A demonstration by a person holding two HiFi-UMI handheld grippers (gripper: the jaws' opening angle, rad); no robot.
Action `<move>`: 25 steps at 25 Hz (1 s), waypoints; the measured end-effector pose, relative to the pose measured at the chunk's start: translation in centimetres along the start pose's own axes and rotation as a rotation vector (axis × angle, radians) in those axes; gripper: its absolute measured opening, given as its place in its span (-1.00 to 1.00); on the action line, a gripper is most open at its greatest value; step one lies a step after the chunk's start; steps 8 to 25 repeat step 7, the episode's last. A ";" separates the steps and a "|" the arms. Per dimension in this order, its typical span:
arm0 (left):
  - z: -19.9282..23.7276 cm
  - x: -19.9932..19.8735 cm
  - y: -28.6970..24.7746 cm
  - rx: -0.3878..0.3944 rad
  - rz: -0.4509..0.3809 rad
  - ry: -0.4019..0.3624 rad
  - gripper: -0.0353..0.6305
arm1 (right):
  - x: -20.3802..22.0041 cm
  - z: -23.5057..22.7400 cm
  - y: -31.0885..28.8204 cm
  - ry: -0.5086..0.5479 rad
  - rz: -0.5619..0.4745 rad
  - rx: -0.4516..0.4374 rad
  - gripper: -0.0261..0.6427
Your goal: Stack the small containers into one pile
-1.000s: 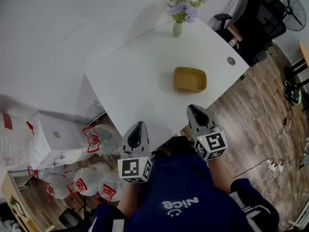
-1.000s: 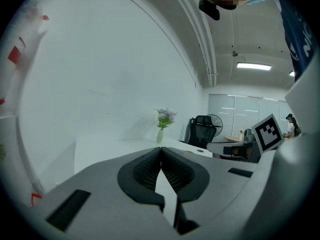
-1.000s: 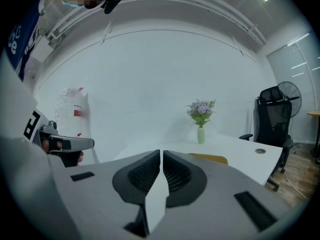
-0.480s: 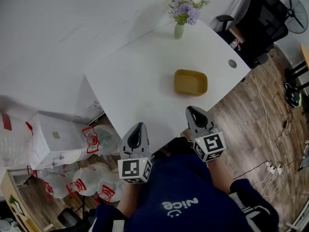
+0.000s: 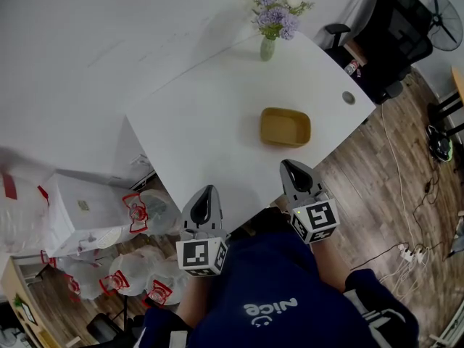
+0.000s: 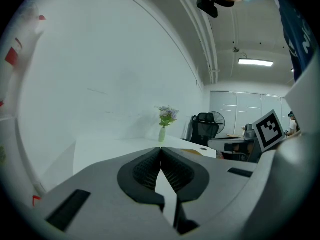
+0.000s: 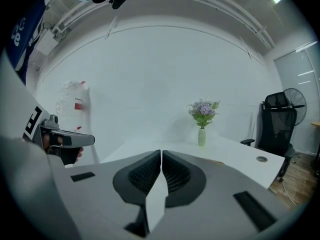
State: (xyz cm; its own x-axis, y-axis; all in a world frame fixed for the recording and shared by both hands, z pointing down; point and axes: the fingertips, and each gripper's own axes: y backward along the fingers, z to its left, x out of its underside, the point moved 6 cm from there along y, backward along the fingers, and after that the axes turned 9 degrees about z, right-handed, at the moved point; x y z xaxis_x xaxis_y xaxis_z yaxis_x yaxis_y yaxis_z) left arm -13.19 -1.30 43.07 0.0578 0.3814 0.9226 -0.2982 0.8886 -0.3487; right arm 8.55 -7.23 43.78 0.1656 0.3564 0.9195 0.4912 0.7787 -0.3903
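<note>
A shallow mustard-yellow container (image 5: 285, 127) sits on the white table (image 5: 210, 114), toward its right side; whether it is one or a pile of several I cannot tell. My left gripper (image 5: 206, 197) hangs at the table's near edge, shut with nothing between its jaws. My right gripper (image 5: 293, 170) is also shut and empty, just short of the near edge, a little nearer than the container. In the left gripper view only a thin yellow sliver of the container (image 6: 196, 152) shows past the shut left gripper (image 6: 161, 149). The right gripper (image 7: 161, 153) points across the table.
A small green vase of purple flowers (image 5: 269, 40) stands at the table's far corner. A round cable grommet (image 5: 349, 97) is near the right edge. Black office chairs (image 5: 391, 35) and a fan are at the right, white bags and a box (image 5: 87, 212) on the floor at the left.
Both grippers stay where they were and stay shut. The container has not moved; only the head view has shifted slightly.
</note>
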 end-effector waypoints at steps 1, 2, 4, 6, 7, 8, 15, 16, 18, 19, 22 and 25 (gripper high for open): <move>0.0 0.0 -0.1 0.000 -0.001 -0.001 -0.84 | 0.0 -0.1 0.0 0.002 0.001 0.000 -0.77; -0.1 -0.1 -0.2 -0.001 -0.001 -0.002 -0.84 | 0.0 -0.2 0.0 0.004 0.002 0.001 -0.77; -0.1 -0.1 -0.3 -0.004 -0.001 -0.002 -0.84 | 0.0 -0.4 -0.1 0.007 0.004 0.003 -0.77; 0.0 -0.1 -0.4 -0.009 -0.001 -0.003 -0.84 | 0.0 -0.6 -0.2 0.011 0.005 0.008 -0.77; 0.0 -0.1 -0.5 -0.011 -0.001 -0.003 -0.84 | 0.0 -0.7 -0.2 0.013 0.006 0.011 -0.77; 0.0 -0.1 -0.5 -0.011 -0.001 -0.003 -0.84 | 0.0 -0.7 -0.2 0.013 0.006 0.011 -0.77; 0.0 -0.1 -0.5 -0.011 -0.001 -0.003 -0.84 | 0.0 -0.7 -0.2 0.013 0.006 0.011 -0.77; 0.0 -0.1 -0.5 -0.011 -0.001 -0.003 -0.84 | 0.0 -0.7 -0.2 0.013 0.006 0.011 -0.77; 0.0 -0.1 -0.5 -0.011 -0.001 -0.003 -0.84 | 0.0 -0.7 -0.2 0.013 0.006 0.011 -0.77; 0.0 -0.1 -0.5 -0.011 -0.001 -0.003 -0.84 | 0.0 -0.7 -0.2 0.013 0.006 0.011 -0.77; 0.0 -0.1 -0.5 -0.011 -0.001 -0.003 -0.84 | 0.0 -0.7 -0.2 0.013 0.006 0.011 -0.77; 0.0 -0.1 -0.5 -0.011 -0.001 -0.003 -0.84 | 0.0 -0.7 -0.2 0.013 0.006 0.011 -0.77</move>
